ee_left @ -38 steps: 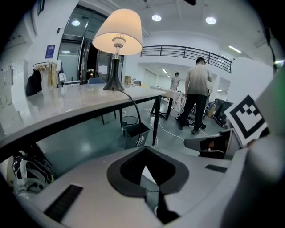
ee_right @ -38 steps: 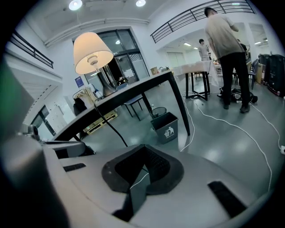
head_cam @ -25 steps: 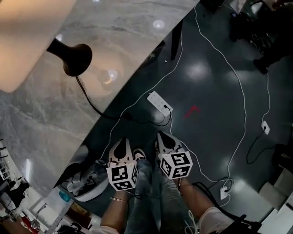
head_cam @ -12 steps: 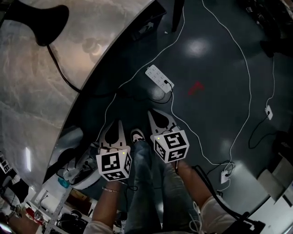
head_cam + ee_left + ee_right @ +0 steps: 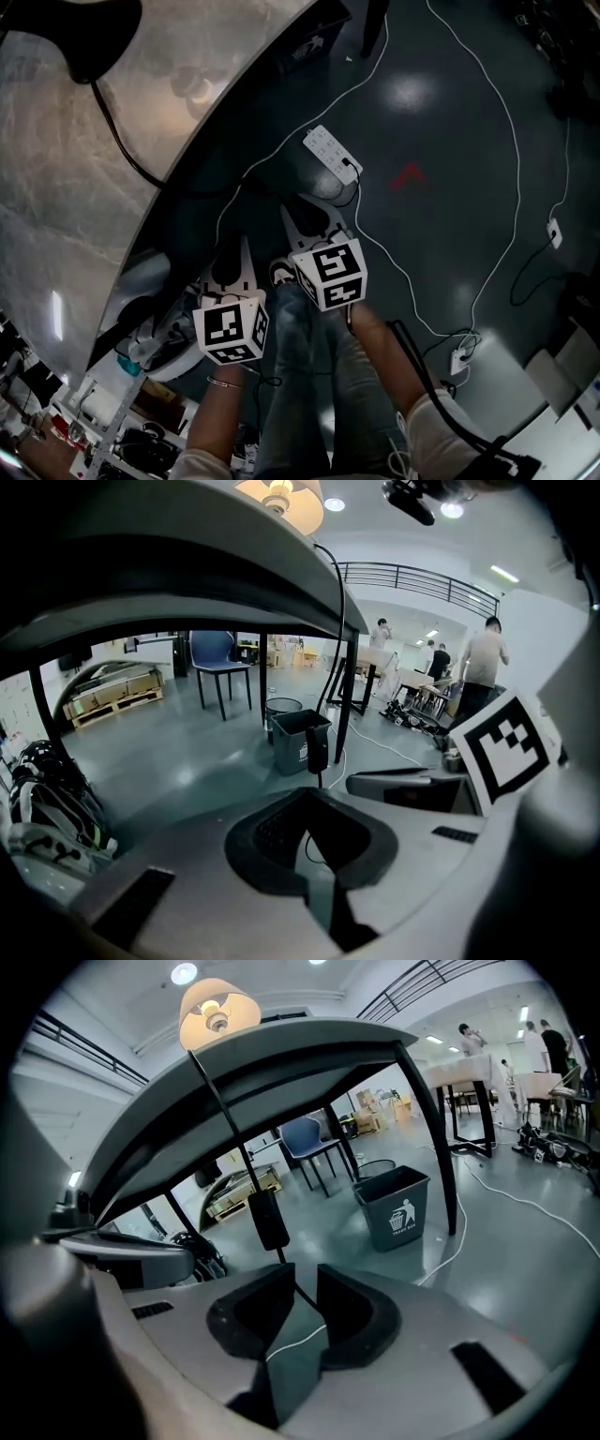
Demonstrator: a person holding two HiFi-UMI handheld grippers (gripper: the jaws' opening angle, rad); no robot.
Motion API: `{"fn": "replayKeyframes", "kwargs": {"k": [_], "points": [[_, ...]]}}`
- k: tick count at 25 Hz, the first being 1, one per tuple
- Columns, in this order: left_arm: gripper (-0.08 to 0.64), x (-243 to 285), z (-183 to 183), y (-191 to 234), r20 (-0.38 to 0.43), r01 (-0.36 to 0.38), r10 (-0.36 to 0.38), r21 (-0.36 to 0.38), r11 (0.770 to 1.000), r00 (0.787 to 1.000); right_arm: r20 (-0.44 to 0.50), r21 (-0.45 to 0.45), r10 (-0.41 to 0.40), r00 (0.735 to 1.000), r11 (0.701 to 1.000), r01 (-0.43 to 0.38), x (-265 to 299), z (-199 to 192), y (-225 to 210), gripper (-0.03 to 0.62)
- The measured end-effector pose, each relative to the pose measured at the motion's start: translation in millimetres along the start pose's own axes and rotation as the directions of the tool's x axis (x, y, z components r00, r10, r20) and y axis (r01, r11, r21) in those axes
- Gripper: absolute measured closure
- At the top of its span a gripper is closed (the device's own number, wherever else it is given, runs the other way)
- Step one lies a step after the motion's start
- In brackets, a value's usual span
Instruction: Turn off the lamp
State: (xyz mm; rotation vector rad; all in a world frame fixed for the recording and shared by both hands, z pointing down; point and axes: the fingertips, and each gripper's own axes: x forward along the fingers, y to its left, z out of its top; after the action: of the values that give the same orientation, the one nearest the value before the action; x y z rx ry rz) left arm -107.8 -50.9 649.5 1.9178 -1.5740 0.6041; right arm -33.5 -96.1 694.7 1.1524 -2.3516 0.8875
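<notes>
The lamp stands on the marble table (image 5: 56,187); its black base (image 5: 94,37) shows in the head view. Its shade (image 5: 218,1007) glows, lit, in both gripper views (image 5: 281,499). A black cord hangs off the table edge and carries an inline switch (image 5: 267,1220) (image 5: 317,747). My right gripper (image 5: 300,1274) (image 5: 292,208) sits just below that switch. Its jaws are open by a narrow gap, with the cord seen in line with it. My left gripper (image 5: 309,794) (image 5: 242,246) is shut and empty, lower and to the left.
A white power strip (image 5: 330,153) and long white cables lie on the dark floor. Under the table are a grey bin (image 5: 398,1206), a blue chair (image 5: 214,653) and bags (image 5: 159,347). People stand far off at other tables. My legs show between the grippers.
The right gripper has moved up and left in the head view, toward the table edge. The left gripper shifted only slightly. The lamp shade has left the head view.
</notes>
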Motion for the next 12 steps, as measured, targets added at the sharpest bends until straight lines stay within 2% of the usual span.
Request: {"fn": "replayKeyframes", "kwargs": {"k": [6, 12], "points": [[0.552, 3, -3, 6, -0.012, -0.007, 0.007, -0.007, 1.0, 1.0, -0.05, -0.099, 0.061, 0.997, 0.993, -0.066, 25, -7, 14, 0.5], [0.552, 4, -2, 10, -0.011, -0.016, 0.015, -0.026, 1.0, 1.0, -0.077, -0.139, 0.1, 0.992, 0.984, -0.11, 38, -13, 20, 0.499]]}}
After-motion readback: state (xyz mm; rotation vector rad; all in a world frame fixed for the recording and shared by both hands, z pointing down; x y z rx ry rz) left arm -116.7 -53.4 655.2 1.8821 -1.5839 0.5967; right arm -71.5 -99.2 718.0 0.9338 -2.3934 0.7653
